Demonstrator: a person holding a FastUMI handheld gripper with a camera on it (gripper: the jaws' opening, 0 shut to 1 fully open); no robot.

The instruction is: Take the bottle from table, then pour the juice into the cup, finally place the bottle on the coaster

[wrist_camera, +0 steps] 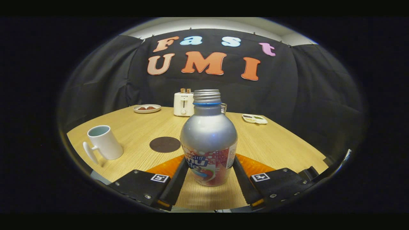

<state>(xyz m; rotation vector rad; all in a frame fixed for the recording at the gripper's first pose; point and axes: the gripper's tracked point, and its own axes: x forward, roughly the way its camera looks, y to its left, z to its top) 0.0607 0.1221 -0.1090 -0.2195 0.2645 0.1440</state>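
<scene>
Wooden surface [271, 143] ahead; my gripper [209, 174] has its jaws clamped on the bottle [208, 137], so I lift straight, no tilt.

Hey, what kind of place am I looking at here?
Probably a mock kitchen table in a cloth-walled recording booth: a toaster, a mug and a snack plate sit on it, while the fingers flank a bottle.

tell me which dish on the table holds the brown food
The round plate beyond the cup, beside the toaster; the other is a divided tray past the bottle the gripper holds.
</scene>
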